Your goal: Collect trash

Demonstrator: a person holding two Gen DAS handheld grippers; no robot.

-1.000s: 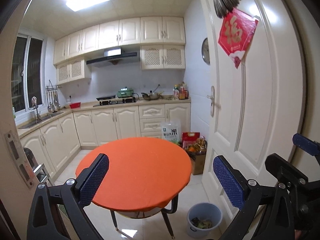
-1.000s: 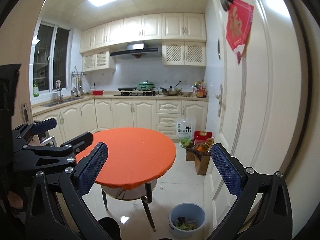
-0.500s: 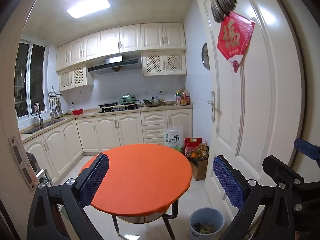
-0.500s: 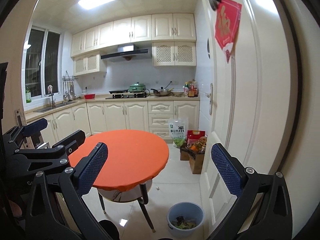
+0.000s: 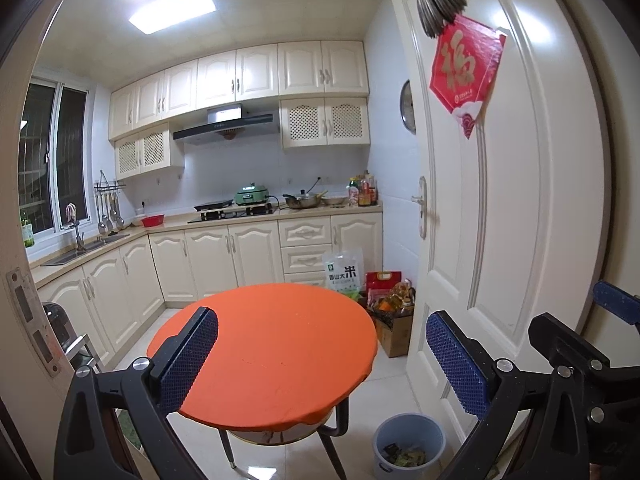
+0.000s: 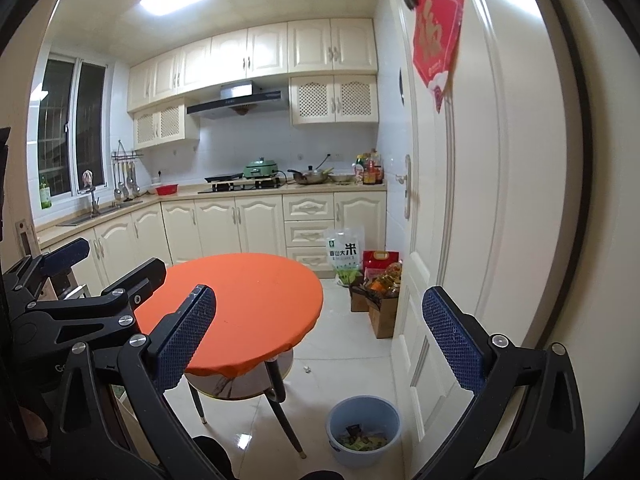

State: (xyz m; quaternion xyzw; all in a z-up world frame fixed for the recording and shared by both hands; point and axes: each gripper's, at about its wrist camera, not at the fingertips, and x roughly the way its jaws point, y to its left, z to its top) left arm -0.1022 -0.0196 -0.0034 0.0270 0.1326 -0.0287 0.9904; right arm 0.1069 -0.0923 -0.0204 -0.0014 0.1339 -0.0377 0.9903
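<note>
So both tongs are hanging in the kitchen doorway, side by side, pointing into the room. The left tongs (image 5: 320,364) are gaping wide with nothing between the blue pads, and the right tongs (image 6: 318,338) are doing the same, wide open and holding nothing.

Right in front of them a round table (image 5: 272,356) with an orange cover is taking up the middle of the floor, its top bare. A white door (image 5: 492,208) is standing open along the right side, with a red diamond paper (image 5: 464,72) on it showing a big gold "福" and a fan-like thing hanging just above that. Behind the table, on the floor by the lower cabinets, a rice bag (image 6: 344,254) is leaning with a large "米" readable on it; the smaller print is too tiny for me. Next to it, cardboard boxes (image 6: 380,316) are sitting stuffed with bottles and a red package. A green cooker (image 6: 262,169) and a wok are sitting on the back counter by the stove.

The trash is lying in a blue bin (image 6: 364,428) on the floor, between the table legs and the door, low down and nearer the right tongs. A tiny white scrap (image 6: 307,369) is also lying on the tiles near the table, well apart from both tongs.
</note>
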